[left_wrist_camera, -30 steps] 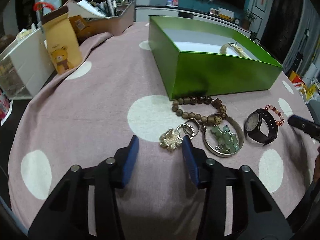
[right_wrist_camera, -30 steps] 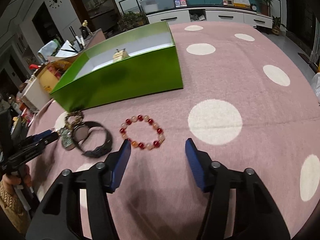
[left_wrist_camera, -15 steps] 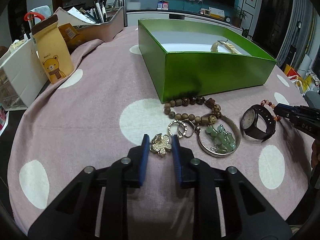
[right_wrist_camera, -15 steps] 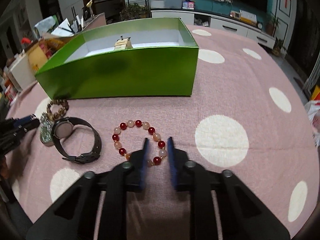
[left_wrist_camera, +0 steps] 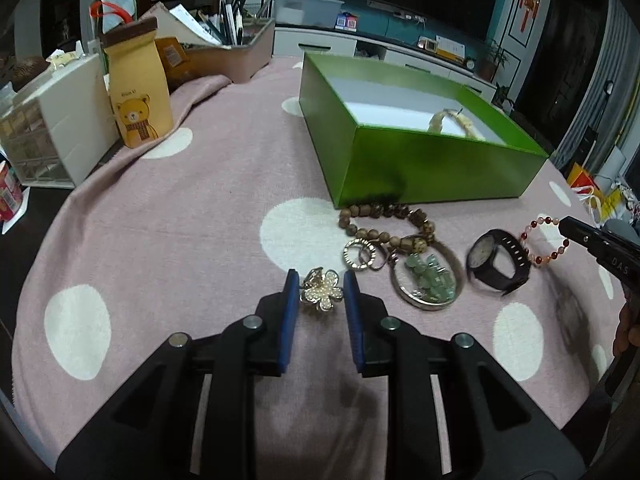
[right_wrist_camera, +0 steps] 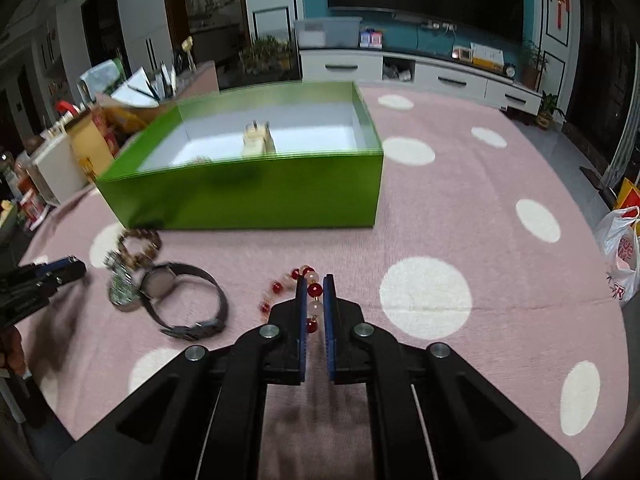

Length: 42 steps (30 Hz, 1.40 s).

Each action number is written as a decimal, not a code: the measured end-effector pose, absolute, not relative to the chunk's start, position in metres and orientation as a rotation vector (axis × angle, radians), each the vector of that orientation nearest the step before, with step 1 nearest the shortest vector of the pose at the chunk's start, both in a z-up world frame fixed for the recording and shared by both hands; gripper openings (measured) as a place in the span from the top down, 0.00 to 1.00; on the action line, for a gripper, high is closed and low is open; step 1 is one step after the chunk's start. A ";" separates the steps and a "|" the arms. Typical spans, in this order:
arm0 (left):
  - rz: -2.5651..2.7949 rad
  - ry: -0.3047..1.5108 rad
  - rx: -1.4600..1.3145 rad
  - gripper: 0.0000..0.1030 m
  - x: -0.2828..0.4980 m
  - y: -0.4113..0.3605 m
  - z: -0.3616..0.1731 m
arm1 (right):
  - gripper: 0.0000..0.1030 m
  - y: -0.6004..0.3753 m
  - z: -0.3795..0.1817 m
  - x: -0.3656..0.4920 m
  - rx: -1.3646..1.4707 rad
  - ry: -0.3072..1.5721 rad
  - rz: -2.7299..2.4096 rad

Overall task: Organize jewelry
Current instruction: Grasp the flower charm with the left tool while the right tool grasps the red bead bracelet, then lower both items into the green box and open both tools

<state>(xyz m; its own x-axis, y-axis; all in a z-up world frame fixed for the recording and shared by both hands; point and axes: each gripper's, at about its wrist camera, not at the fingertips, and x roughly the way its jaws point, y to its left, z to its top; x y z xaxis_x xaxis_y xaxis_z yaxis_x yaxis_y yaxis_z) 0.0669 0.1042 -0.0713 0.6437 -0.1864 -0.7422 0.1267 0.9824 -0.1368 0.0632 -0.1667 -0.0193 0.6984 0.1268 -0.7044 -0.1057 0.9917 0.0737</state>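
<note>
My left gripper (left_wrist_camera: 318, 280) is shut on a pearl flower brooch (left_wrist_camera: 322, 292), held just above the pink dotted cloth (left_wrist_camera: 180, 240). My right gripper (right_wrist_camera: 314, 284) is shut on a red bead bracelet (right_wrist_camera: 276, 288), which dangles from it; in the left wrist view this gripper (left_wrist_camera: 592, 236) comes in from the right. On the cloth lie a wooden bead bracelet (left_wrist_camera: 380, 224), rings (left_wrist_camera: 360, 254), a bangle with jade charms (left_wrist_camera: 428, 280) and a black watch (left_wrist_camera: 498, 264). Behind them stands an open green box (left_wrist_camera: 440, 160) with a cream bracelet (left_wrist_camera: 452, 120) inside.
A yellow bear carton (left_wrist_camera: 138, 96), a white drawer unit (left_wrist_camera: 52, 128) and a pen organiser (left_wrist_camera: 236, 56) crowd the table's far left. A plastic bag (right_wrist_camera: 620, 252) hangs off the right edge. A TV cabinet (right_wrist_camera: 440, 76) stands beyond the table.
Both grippers went from wide open to shut, the left on the flower brooch, the right on the red bead bracelet. Both have risen a little with their pieces.
</note>
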 end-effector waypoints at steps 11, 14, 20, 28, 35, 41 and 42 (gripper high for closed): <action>-0.194 0.795 -0.082 0.78 0.049 0.093 -0.034 | 0.93 -0.177 0.015 0.037 0.061 0.686 0.134; -0.201 0.782 -0.077 0.78 0.045 0.089 -0.026 | 0.93 -0.180 0.023 0.031 0.067 0.661 0.132; -0.220 0.760 -0.063 0.78 0.038 0.080 -0.014 | 0.93 -0.185 0.035 0.019 0.080 0.621 0.131; -0.246 0.738 -0.044 0.78 0.032 0.067 0.000 | 0.93 -0.187 0.045 0.009 0.093 0.587 0.141; -0.265 0.726 -0.033 0.78 0.028 0.058 0.006 | 0.93 -0.190 0.049 0.006 0.108 0.571 0.147; -0.277 0.720 -0.025 0.78 0.032 0.052 0.010 | 0.93 -0.189 0.053 0.008 0.111 0.563 0.156; -0.278 0.719 -0.024 0.78 0.033 0.052 0.011 | 0.93 -0.189 0.054 0.009 0.111 0.562 0.158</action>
